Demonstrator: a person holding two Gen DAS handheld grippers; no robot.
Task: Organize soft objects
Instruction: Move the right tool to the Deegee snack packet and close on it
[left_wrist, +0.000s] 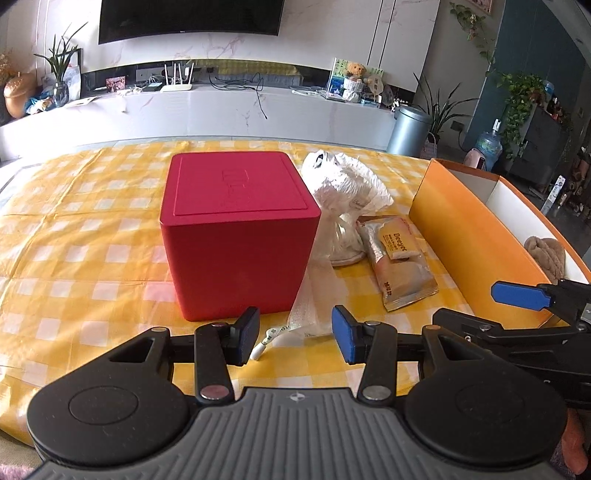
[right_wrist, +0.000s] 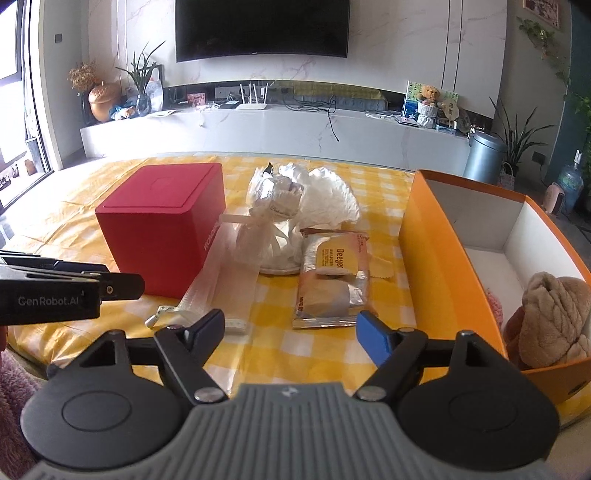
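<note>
My left gripper (left_wrist: 295, 334) is open, low over the yellow checked cloth, just before a red cube box (left_wrist: 236, 229). A clear plastic sleeve (left_wrist: 310, 306) with a white tab lies on the cloth, its near end between the open fingers, untouched. My right gripper (right_wrist: 291, 328) is open, and a tan snack packet (right_wrist: 332, 280) lies just ahead of its fingertips. Behind the packet are a ribbon-tied white bundle (right_wrist: 273, 236) and a crumpled white bag (right_wrist: 328, 199). An orange box (right_wrist: 436, 236) on the right holds a tan plush cloth (right_wrist: 554, 317).
The checked cloth (left_wrist: 74, 236) covers the whole table. The right gripper's blue pad (left_wrist: 517, 295) shows beside the orange box (left_wrist: 472, 240) in the left wrist view. One left-gripper finger (right_wrist: 122, 286) reaches in at the left edge of the right wrist view. A TV console stands behind the table.
</note>
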